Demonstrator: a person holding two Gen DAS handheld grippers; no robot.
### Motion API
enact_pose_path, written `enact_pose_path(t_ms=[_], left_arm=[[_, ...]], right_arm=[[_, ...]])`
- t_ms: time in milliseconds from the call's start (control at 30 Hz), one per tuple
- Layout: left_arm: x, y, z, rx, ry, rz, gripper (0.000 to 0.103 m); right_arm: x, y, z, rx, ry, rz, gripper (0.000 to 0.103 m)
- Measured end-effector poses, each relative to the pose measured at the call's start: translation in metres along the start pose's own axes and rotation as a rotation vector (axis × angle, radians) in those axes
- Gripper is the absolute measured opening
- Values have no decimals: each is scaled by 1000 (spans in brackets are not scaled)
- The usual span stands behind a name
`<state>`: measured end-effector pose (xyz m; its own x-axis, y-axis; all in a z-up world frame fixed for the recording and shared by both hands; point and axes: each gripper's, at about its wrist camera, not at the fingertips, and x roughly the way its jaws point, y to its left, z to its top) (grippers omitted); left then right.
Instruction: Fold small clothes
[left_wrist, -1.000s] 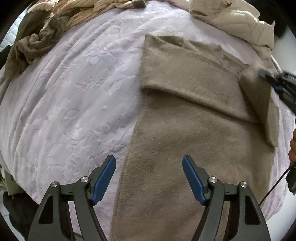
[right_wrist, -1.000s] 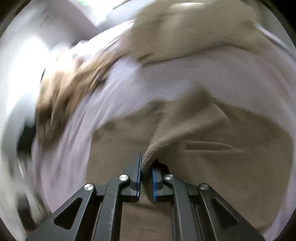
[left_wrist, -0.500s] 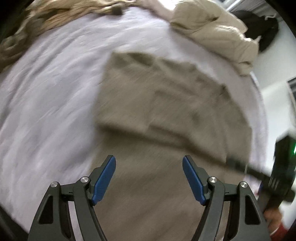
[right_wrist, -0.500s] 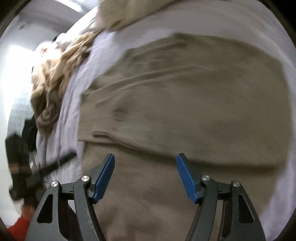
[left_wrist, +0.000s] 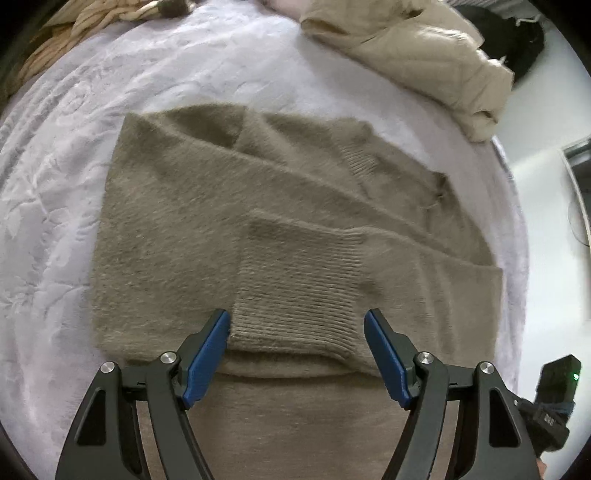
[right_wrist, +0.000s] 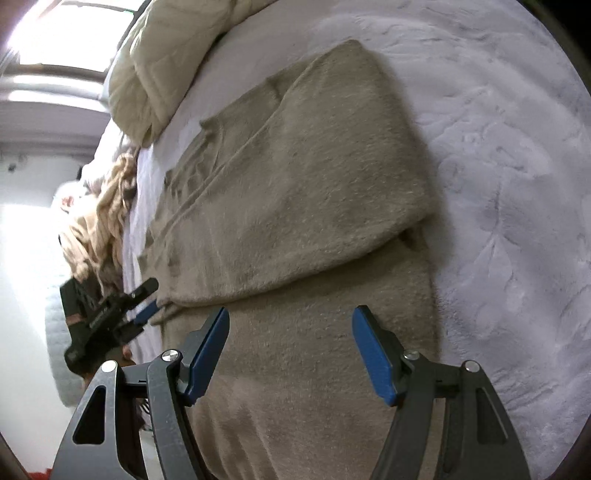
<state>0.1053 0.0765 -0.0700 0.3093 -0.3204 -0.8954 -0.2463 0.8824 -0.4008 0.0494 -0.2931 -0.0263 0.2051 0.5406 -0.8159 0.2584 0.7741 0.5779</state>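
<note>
Already the fuzzy taupe knitted sweater (left_wrist: 207, 206) lay on the lilac quilted bedspread (left_wrist: 55, 155), sleeves crossed inward toward twelve o'clock — body folds remained; left gripper (left_wrist: 297, 356) and right gripper (right_wrist: 290, 354) both gaped empty.

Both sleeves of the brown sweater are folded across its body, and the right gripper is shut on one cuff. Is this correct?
Not quite. The sleeves are folded across the sweater, but the right gripper is open and holds nothing, as the right wrist view shows. The ribbed cuff lies free.

left wrist: close, above | right wrist: close, side-on | shared: sweater (left_wrist: 295, 221)
</note>
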Motion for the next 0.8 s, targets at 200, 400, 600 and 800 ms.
enact_pose_path(t_ms=[200,400,600,800], left_arm=[[2,-3,-2,37,5,-13,16],[-37,-2,12,66,-137,-51,16],[-34,7,13,95,-114,-2,16],[-34,3,12,101,-145,2,16]], right_arm=[[0,-22,4,86,-18,42,72],[1,-47,13,255,-81,143,73],[-1,-62,32,358,-133,176,66],[-25,-39,49,182,-179,111,7]])
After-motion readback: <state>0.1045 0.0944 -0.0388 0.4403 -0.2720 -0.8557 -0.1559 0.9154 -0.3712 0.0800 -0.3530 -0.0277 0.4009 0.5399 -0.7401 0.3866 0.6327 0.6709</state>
